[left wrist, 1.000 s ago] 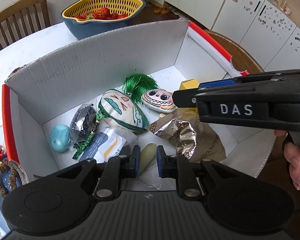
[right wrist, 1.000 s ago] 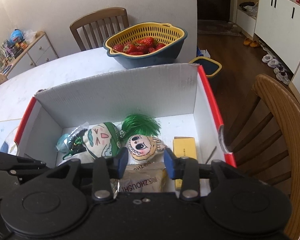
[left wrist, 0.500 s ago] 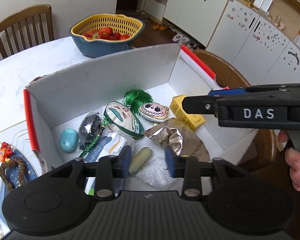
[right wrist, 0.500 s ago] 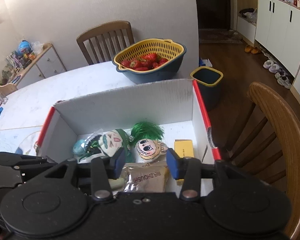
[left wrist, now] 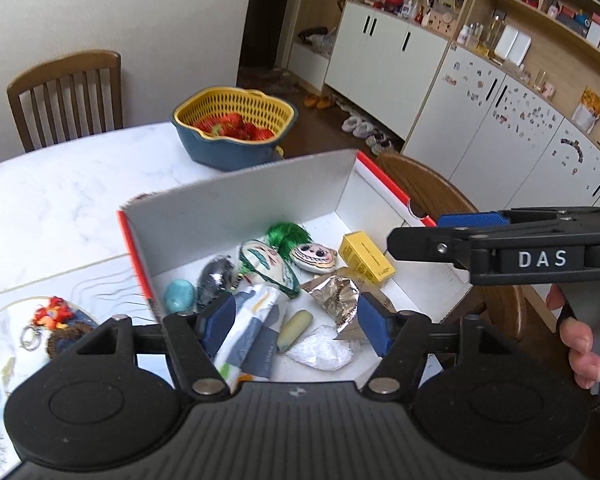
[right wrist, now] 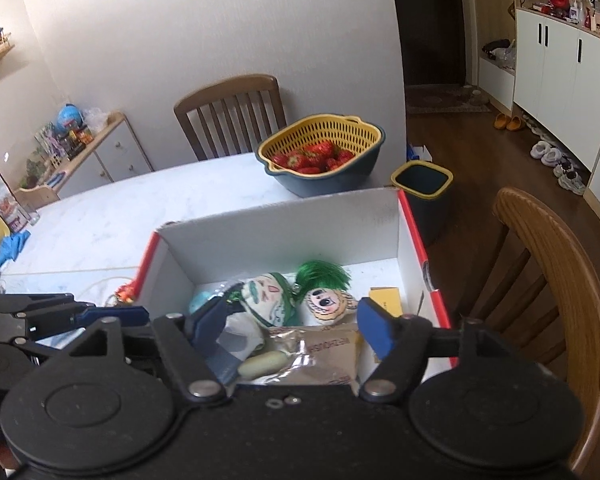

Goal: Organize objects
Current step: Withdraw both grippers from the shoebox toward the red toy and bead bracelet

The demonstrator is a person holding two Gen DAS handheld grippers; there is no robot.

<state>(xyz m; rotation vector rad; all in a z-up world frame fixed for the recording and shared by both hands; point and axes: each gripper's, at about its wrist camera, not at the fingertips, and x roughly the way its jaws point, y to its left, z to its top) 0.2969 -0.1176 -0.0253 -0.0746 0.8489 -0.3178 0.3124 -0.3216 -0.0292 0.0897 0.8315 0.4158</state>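
Observation:
A white cardboard box point(left wrist: 244, 208) with red edges holds several small things: a yellow carton point(left wrist: 366, 257), two face-printed pouches point(left wrist: 314, 256) with a green tassel point(left wrist: 288, 236), a foil bag point(left wrist: 334, 292), a teal egg shape point(left wrist: 179, 295), a patterned packet point(left wrist: 252, 320) and a pale green capsule point(left wrist: 295, 330). My left gripper point(left wrist: 296, 326) hovers above the box's near side, jaws opening, nothing between them. My right gripper point(right wrist: 290, 326) hangs above the same box point(right wrist: 284, 236), jaws opening and empty; its side shows in the left wrist view point(left wrist: 500, 254).
A blue and yellow colander of strawberries point(left wrist: 234, 128) stands on the white table point(left wrist: 60, 200) behind the box. A keychain charm point(left wrist: 54, 320) lies on a mat to the left. Wooden chairs point(right wrist: 556, 280) stand at the right and far side; a bin point(right wrist: 422, 180) is on the floor.
Both grippers have risen and drawn back from the box, and their jaws have spread apart. The capsule that lay between the left jaws now rests in the box.

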